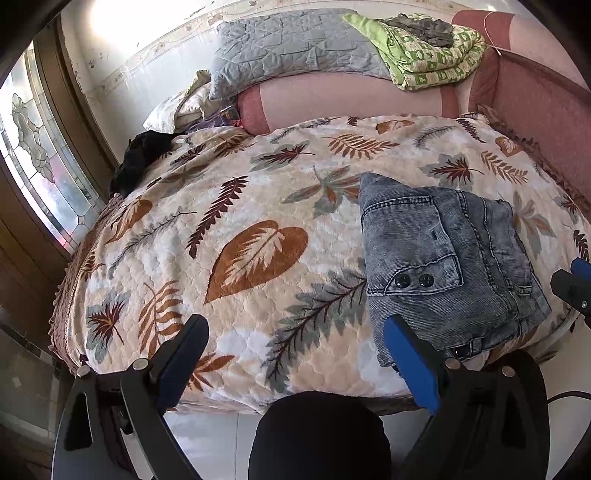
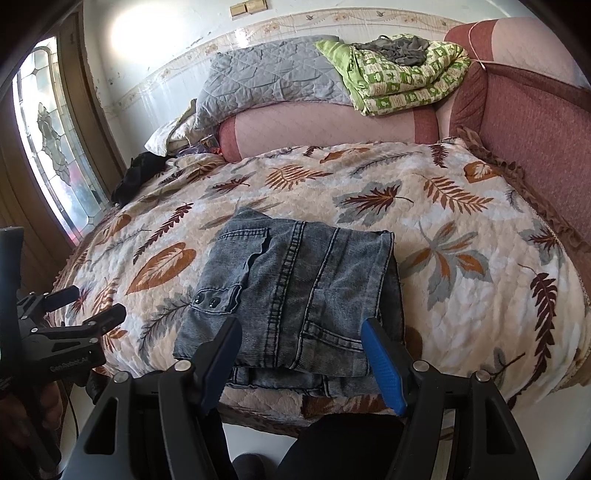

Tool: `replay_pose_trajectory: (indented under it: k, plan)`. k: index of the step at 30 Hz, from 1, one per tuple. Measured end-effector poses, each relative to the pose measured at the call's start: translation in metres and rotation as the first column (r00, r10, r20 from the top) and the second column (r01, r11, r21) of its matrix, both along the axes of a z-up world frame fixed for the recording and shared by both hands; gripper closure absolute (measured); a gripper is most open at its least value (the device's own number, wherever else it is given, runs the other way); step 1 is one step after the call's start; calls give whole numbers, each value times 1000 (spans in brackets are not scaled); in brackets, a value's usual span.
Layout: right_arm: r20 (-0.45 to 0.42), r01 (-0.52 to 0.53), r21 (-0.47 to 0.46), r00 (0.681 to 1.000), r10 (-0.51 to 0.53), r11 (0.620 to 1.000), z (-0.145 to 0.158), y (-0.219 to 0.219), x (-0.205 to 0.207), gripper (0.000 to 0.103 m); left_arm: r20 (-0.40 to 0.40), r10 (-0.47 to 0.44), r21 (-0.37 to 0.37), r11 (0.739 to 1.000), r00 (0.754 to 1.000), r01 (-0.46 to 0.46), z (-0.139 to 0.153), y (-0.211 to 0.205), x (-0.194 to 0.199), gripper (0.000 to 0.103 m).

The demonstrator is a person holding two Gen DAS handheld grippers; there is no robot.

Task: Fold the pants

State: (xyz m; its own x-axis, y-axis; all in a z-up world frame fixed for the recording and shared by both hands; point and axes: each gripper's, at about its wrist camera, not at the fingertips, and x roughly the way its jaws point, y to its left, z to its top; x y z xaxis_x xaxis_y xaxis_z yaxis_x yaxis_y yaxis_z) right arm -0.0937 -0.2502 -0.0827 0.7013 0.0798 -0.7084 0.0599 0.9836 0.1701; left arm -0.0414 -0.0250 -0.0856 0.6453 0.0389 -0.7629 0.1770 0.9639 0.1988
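daylight from window (image 1: 40, 155), left | wall (image 2: 122, 33) glare | fisheye bending, dark corners | sharp

The pants (image 2: 295, 295) are faded blue-grey denim with dark stitching. The bed's blanket (image 2: 461, 229) is cream with brown, rust and grey leaves. At the bed's far edge lie a grey quilted pillow (image 2: 269, 77) and a green-and-white patterned quilt (image 2: 402, 81).

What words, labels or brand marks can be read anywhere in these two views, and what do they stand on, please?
"GenRobot.AI", roughly: small white print, hard to read, on the black body of the left gripper, seen in the right wrist view.
No other text: the folded jeans, the leaf-print bedspread and the green patterned blanket show no readable lettering.
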Motion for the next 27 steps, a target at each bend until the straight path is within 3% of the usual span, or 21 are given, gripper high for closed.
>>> replay_pose_trajectory:
  k: [17, 27]
  plan:
    - [-12, 33, 33, 999, -33, 999, 0, -12, -1, 32, 5, -14, 4, 1000, 1000, 14, 4, -4, -1, 7]
    - [-23, -16, -9, 1000, 16, 1000, 1, 11, 5, 32, -1, 10, -27, 1000, 1000, -10, 2, 12, 3, 7]
